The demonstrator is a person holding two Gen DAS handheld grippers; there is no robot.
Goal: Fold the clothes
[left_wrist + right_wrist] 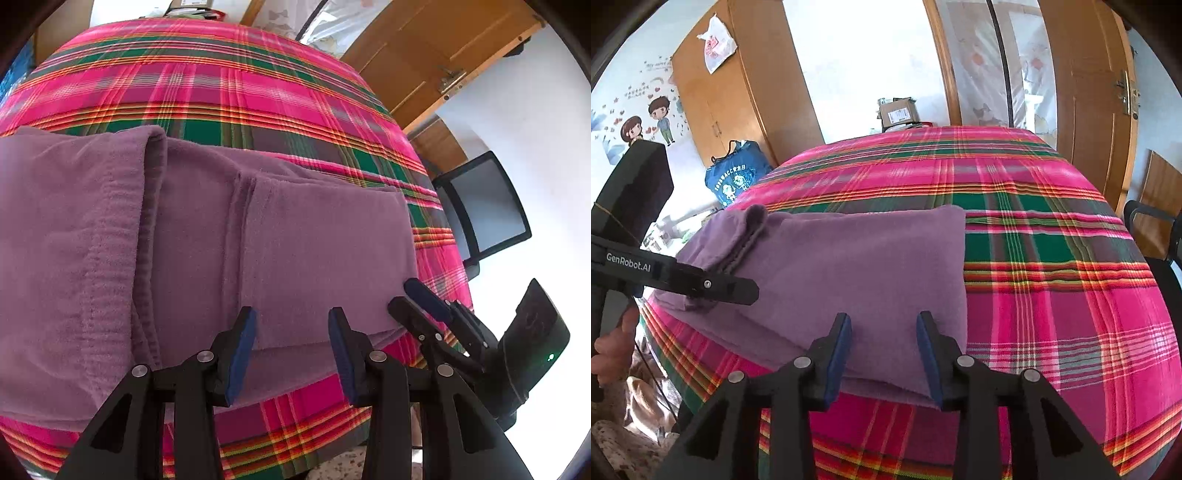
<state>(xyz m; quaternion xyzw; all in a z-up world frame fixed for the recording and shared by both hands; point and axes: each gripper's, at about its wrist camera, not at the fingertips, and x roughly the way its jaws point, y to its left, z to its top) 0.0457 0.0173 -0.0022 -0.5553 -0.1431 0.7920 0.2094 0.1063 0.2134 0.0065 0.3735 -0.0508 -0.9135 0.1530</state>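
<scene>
A bed covered by a pink, green and orange plaid sheet [1052,266] fills most of both wrist views. On its near side lies a purple fleece garment [207,229], partly folded into a broad rectangle, with a ribbed cuffed part [147,177] doubled back on top at the left of the left wrist view. The garment's folded lower edge runs close to the near edge of the bed.

Behind the bed stand a tall wooden wardrobe [738,96], a wooden door [1089,103] with a metal handle, and a bright curtained window. A blue printed bag [738,177] sits at the left of the bed, a cardboard box [899,112] sits beyond the far end, and cartoon stickers [646,122] decorate the wall. A black chair [484,210] stands to the right of the bed.

The left gripper [291,354] hangs over the garment's near edge, its 2 blue-padded jaws spread apart with fabric showing between them but nothing pinched. The right gripper [884,354] sits over the garment's near right corner, jaws likewise spread; whether the pads touch the cloth cannot be told. In the left wrist view the right gripper appears at the garment's right edge. A hand [613,343] holds the left gripper's handle.
</scene>
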